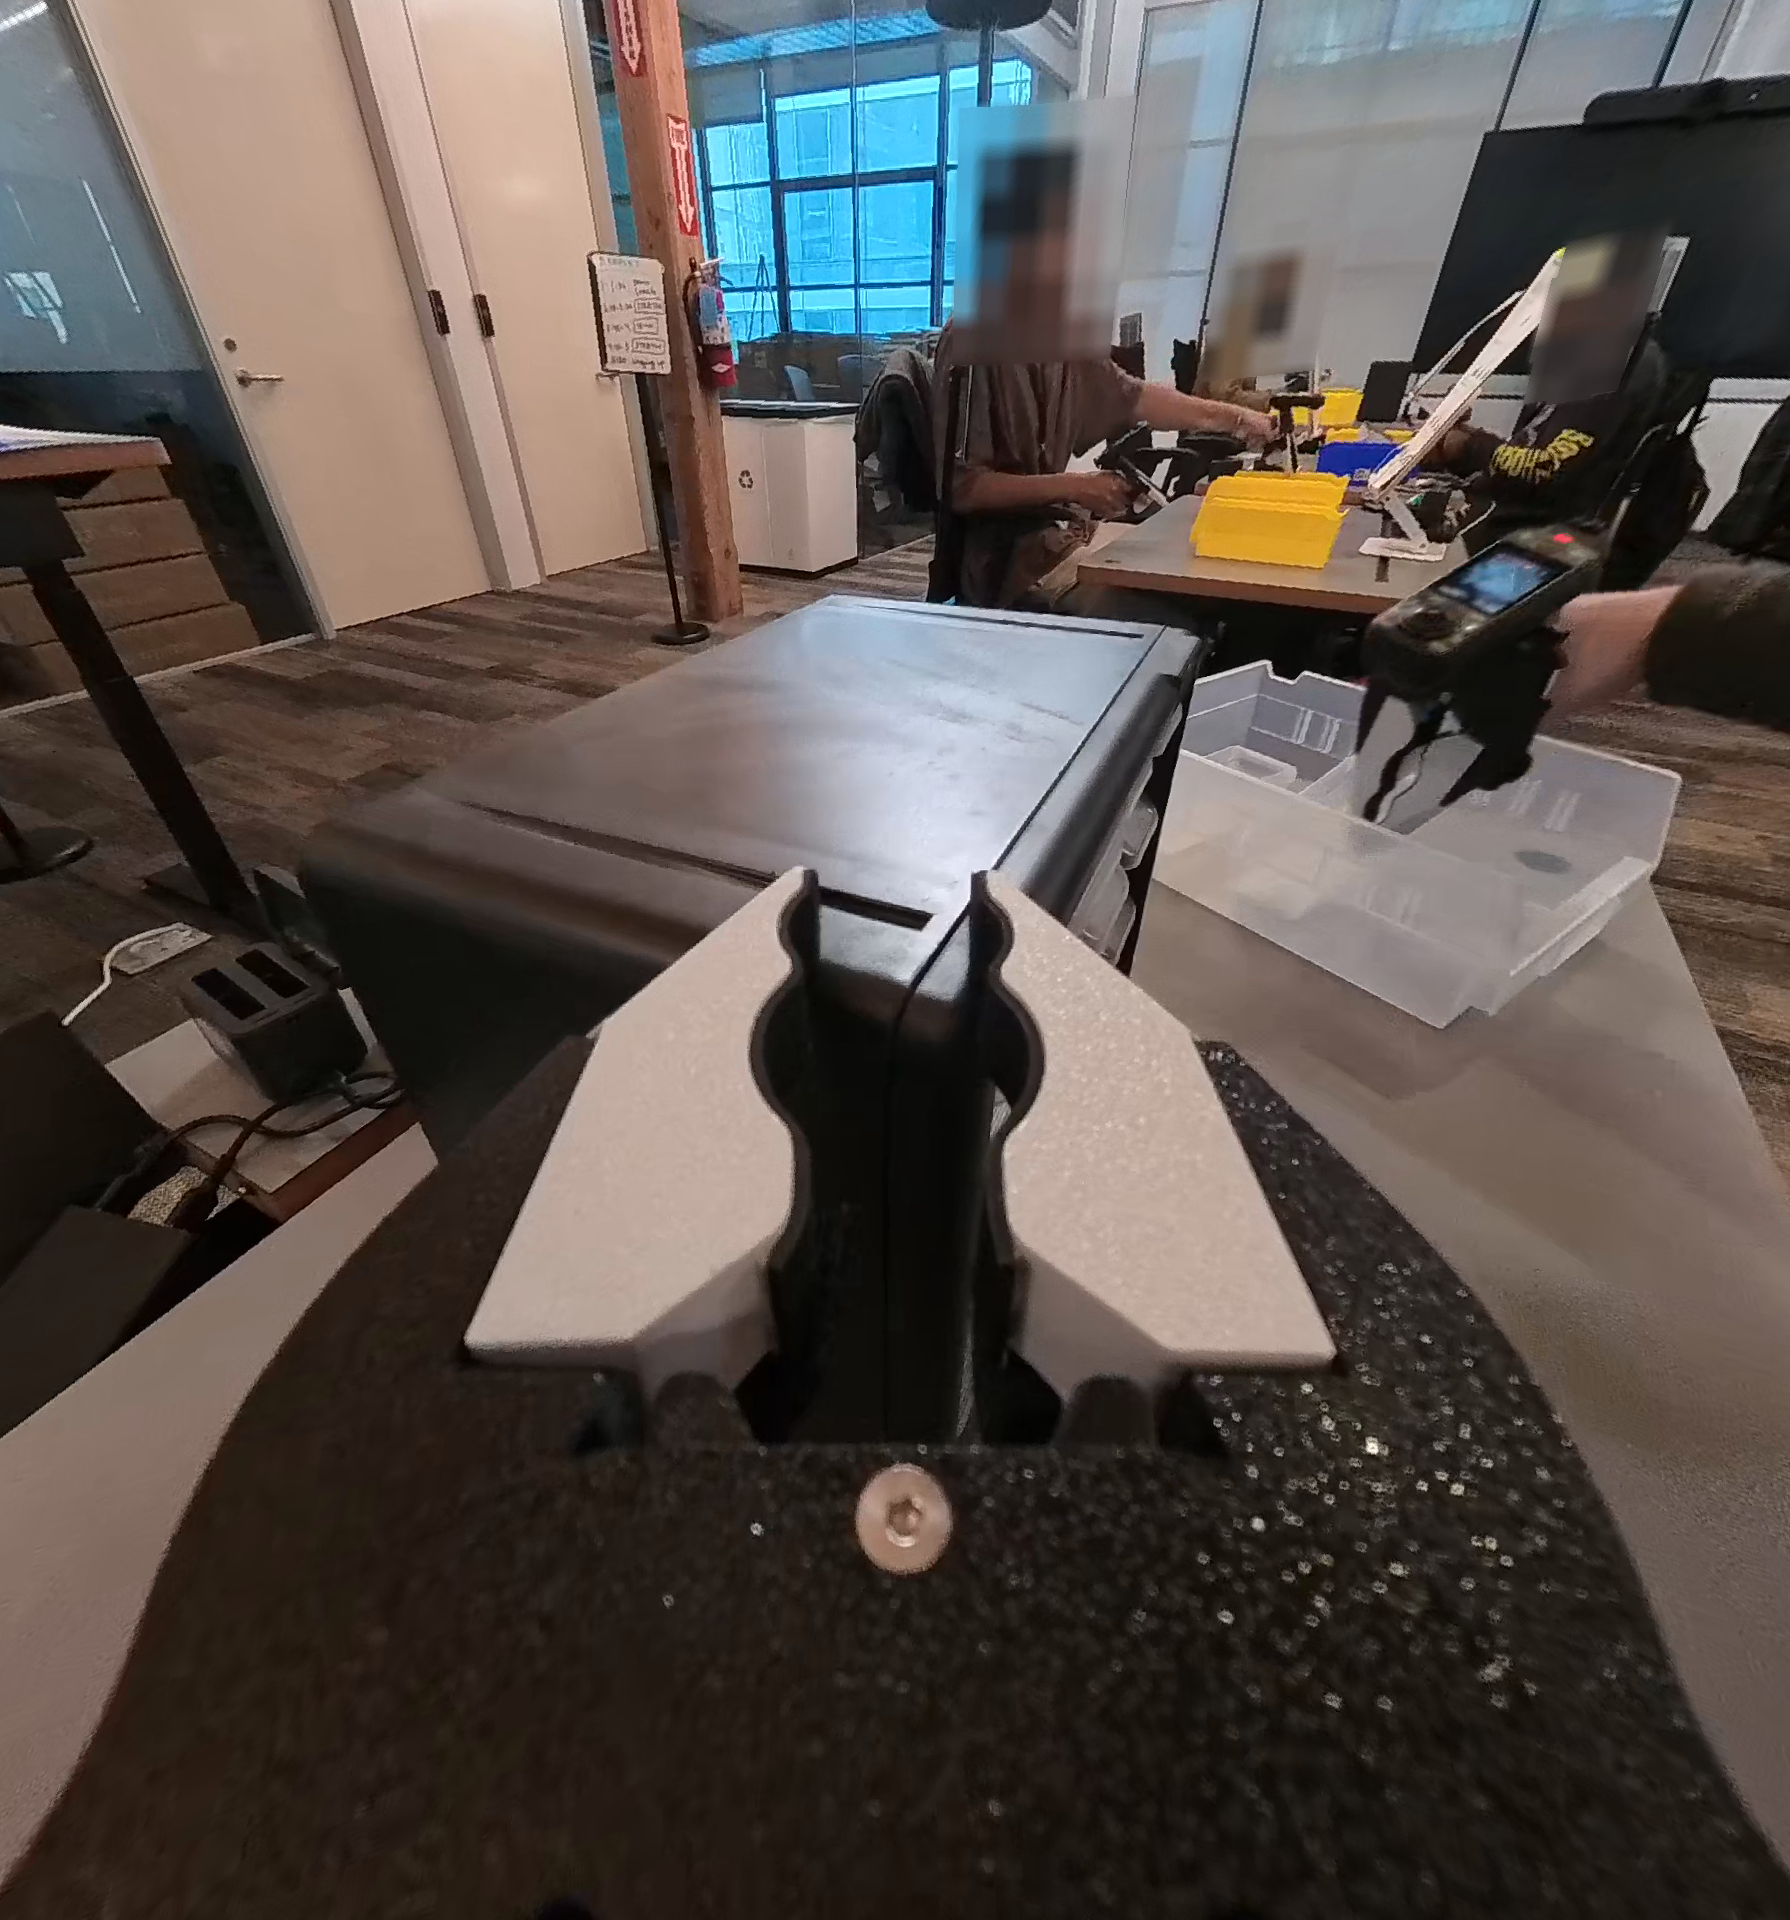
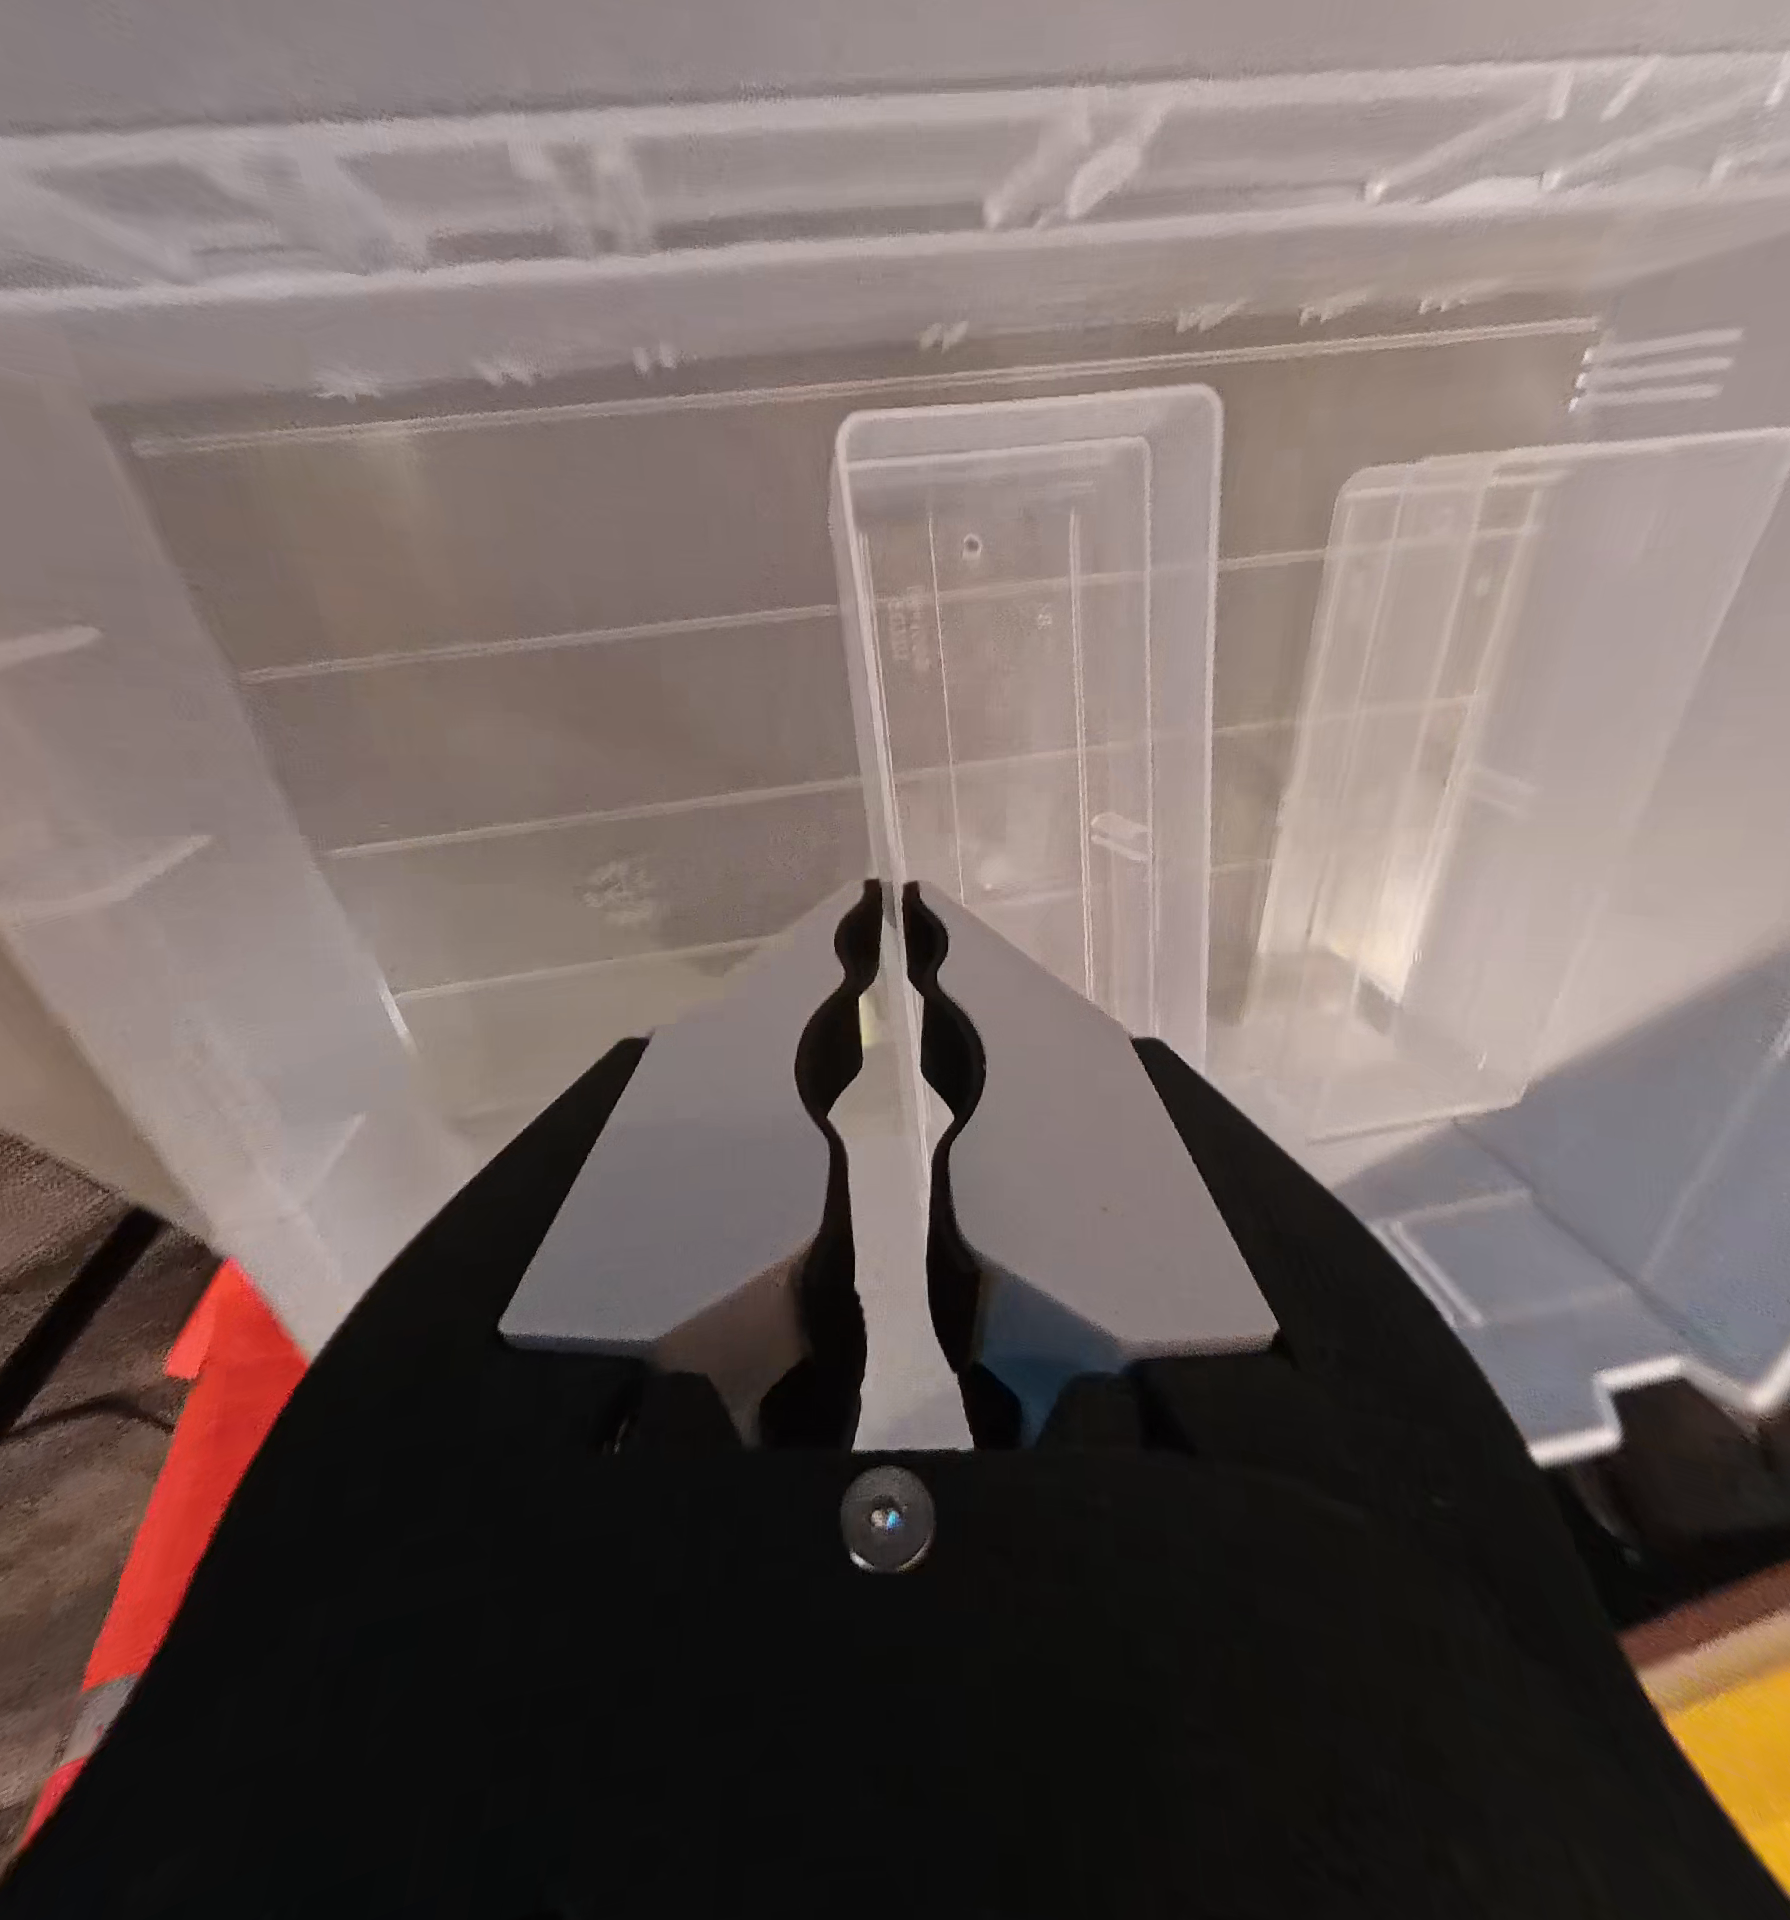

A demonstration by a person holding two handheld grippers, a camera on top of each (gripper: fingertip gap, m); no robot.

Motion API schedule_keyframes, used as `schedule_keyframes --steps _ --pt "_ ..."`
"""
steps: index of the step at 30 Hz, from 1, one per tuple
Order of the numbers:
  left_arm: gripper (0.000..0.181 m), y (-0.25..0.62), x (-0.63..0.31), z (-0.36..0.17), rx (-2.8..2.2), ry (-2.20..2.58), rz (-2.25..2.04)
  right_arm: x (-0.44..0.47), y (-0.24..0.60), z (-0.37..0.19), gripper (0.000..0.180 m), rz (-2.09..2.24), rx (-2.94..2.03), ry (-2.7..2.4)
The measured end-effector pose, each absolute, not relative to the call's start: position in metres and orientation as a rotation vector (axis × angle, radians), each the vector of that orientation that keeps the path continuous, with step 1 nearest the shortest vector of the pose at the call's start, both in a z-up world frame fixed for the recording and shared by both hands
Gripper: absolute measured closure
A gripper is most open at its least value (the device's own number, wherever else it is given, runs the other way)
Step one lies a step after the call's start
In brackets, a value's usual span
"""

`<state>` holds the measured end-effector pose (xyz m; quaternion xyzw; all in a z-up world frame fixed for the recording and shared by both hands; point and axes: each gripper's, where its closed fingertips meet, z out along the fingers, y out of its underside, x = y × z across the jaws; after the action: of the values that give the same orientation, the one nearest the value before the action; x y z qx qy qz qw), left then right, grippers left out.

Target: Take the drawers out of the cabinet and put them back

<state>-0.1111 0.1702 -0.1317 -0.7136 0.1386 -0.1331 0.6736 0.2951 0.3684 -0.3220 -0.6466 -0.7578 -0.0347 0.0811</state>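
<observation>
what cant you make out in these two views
- Left wrist view: black cabinet front faces away, so its drawer slots are hidden.
- Left wrist view: left gripper hides the cabinet's near corner.
- Right wrist view: right gripper pinches a clear plastic drawer wall; motion blur smears the drawer's rim.

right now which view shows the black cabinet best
The left wrist view: the cabinet fills the middle, top and right front edge visible, with the left gripper clamped on its near corner. The right wrist view shows only the clear drawer, no cabinet.
</observation>
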Motion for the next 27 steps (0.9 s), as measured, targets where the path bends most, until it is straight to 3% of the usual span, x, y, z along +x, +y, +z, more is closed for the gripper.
schedule_keyframes --steps 17,22,27 --pt "0.154 0.171 -0.111 -0.132 -1.594 0.308 -0.322 0.286 0.413 -0.337 0.176 -0.188 -1.939 -2.253" --pt "0.154 0.171 -0.111 -0.132 -1.592 0.307 -0.325 0.287 0.409 -0.33 0.155 -0.173 -1.971 -2.125" --pt "0.154 0.171 -0.111 -0.132 -1.593 0.307 -0.324 0.269 0.408 -0.269 0.139 -0.113 -1.812 -1.758"
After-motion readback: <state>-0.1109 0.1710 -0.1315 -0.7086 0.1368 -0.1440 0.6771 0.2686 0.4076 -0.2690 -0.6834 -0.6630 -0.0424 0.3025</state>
